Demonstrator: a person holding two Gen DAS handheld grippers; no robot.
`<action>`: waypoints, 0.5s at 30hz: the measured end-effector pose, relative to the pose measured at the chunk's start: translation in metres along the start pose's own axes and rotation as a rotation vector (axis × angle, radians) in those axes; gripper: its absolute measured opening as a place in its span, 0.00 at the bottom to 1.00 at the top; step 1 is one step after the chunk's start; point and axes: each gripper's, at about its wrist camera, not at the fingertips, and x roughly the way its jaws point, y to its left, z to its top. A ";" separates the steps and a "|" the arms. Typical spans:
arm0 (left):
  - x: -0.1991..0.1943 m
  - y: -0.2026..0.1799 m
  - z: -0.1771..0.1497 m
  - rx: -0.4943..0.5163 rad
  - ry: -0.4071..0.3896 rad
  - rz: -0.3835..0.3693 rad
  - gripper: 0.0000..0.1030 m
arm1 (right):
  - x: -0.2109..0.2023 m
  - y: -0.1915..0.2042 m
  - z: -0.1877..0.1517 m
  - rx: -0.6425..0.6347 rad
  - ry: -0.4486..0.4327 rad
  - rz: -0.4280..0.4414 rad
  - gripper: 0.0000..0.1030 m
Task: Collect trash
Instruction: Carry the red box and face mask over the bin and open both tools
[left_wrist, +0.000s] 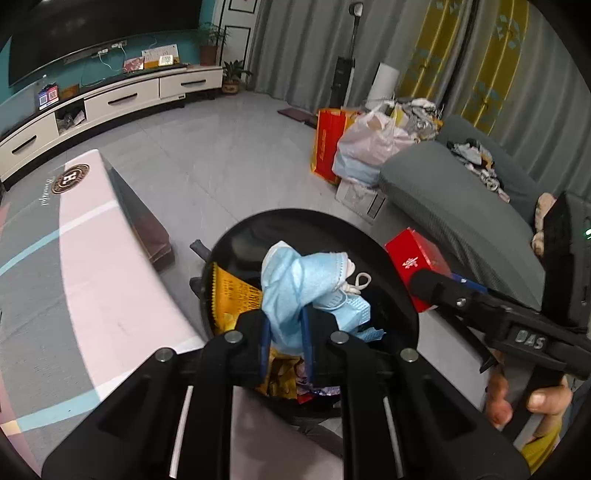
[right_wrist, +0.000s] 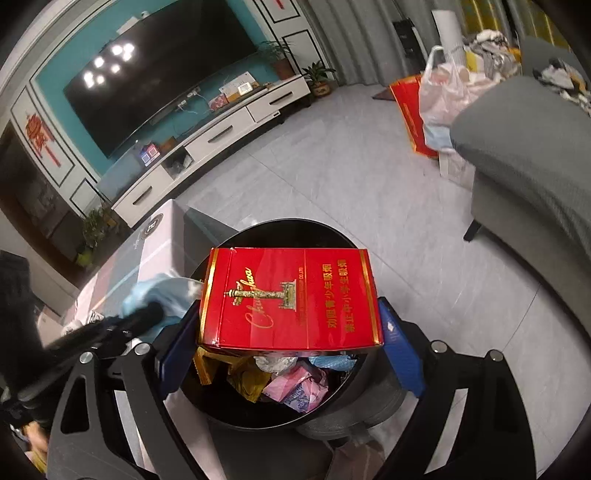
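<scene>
Gripping crumpled blue face masks (left_wrist: 295, 284), the left gripper (left_wrist: 284, 332) hangs over the black trash bin (left_wrist: 399, 295). Right gripper (right_wrist: 290, 328) clamps 1 red cigarette carton (right_wrist: 288, 299) above the bin's wrappers (right_wrist: 295, 384).

Glossy red cardboard carton (right_wrist: 290, 299), soft crumpled blue cloth mask (left_wrist: 295, 291), glossy black plastic bin (left_wrist: 399, 295)

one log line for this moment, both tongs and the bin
left tongs: shut on blue masks | right tongs: shut on red carton | both over black bin | bin: wrappers inside
</scene>
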 end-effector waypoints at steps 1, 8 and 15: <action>0.003 -0.002 0.000 0.005 0.006 0.005 0.16 | 0.001 -0.002 0.000 0.010 0.003 0.002 0.86; 0.017 -0.006 0.002 0.008 0.014 0.018 0.48 | 0.013 -0.008 0.002 0.068 0.033 0.030 0.86; 0.009 -0.003 -0.001 0.008 -0.013 -0.015 0.75 | 0.023 -0.009 0.002 0.103 0.067 0.037 0.90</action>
